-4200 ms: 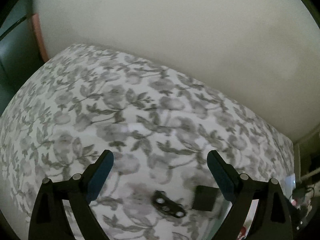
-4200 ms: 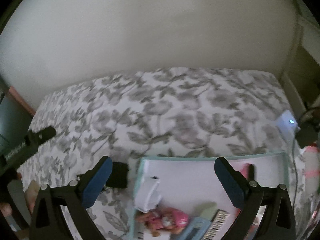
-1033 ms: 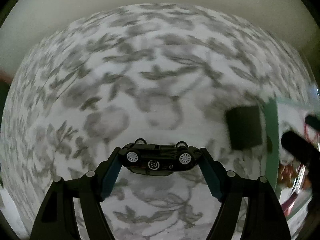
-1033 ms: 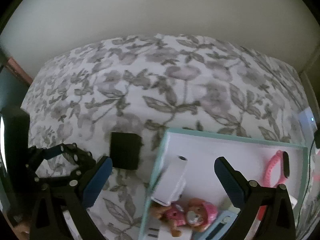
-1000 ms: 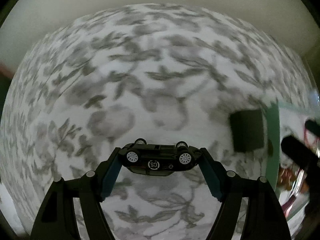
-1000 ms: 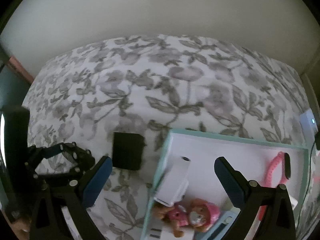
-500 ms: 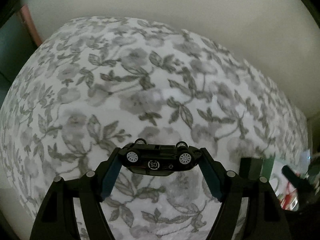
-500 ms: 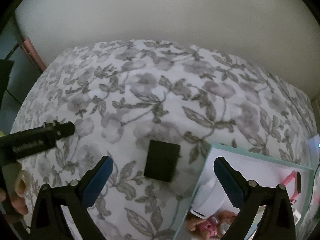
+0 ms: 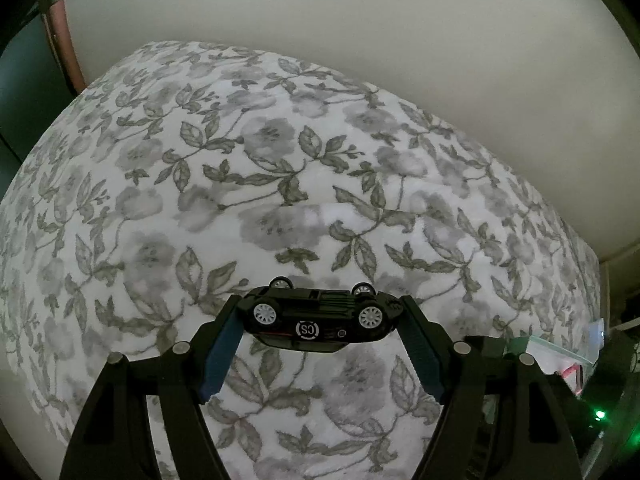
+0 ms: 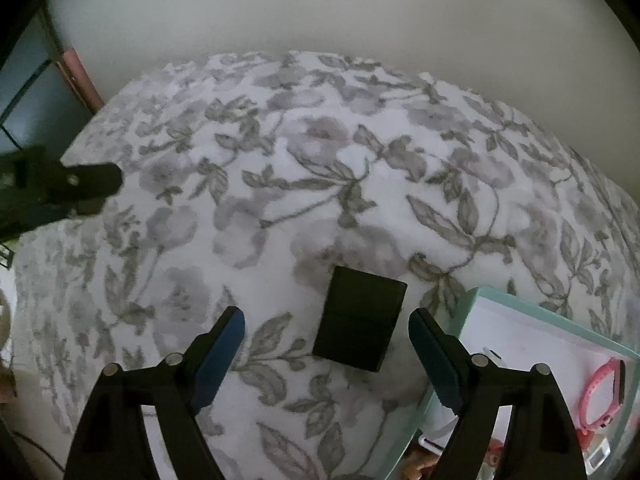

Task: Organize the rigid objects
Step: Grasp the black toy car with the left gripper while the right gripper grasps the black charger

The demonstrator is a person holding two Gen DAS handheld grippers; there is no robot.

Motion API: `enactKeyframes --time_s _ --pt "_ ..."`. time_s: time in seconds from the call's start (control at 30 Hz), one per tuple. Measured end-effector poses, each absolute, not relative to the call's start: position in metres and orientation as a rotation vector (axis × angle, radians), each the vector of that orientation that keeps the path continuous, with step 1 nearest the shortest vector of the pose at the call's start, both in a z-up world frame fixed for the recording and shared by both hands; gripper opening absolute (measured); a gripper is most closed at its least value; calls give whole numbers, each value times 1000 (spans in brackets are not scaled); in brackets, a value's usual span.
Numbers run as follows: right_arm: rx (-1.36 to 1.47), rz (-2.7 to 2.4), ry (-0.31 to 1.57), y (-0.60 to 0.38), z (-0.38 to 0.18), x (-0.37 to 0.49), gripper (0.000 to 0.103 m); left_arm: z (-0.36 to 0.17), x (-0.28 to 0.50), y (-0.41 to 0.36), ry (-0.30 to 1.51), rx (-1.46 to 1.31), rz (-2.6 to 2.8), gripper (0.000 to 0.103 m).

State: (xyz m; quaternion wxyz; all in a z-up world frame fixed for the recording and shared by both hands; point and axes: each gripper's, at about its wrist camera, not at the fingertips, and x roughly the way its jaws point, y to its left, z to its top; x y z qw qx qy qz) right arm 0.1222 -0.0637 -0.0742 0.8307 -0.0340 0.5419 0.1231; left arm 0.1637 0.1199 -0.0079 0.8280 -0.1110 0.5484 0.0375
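While clamped end to end between the blue pads of the left claw [image 9: 320, 316], black toy car [image 9: 320, 318] held wheels-up above the floral bed [image 9: 240, 200]; right claw [image 10: 326, 326] closing, nothing gripped, over the black box [image 10: 360, 320] beside the teal tray [image 10: 460, 320].

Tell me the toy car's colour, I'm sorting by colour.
Black car, silver wheels; clearest in the left wrist view.
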Motion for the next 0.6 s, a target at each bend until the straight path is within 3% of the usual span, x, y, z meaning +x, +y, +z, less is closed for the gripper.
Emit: enactKeyframes --time_s 0.23,0.5,0.6 --pt "-54 359 1145 -51 -78 118 86 -10 164 120 1167 -233 78 77" --pt "-112 289 1126 -49 -84 120 73 -13 165 121 1170 -225 73 77" --pt "-118 254 1141 -52 -91 121 72 -16 165 120 1176 -219 71 77"
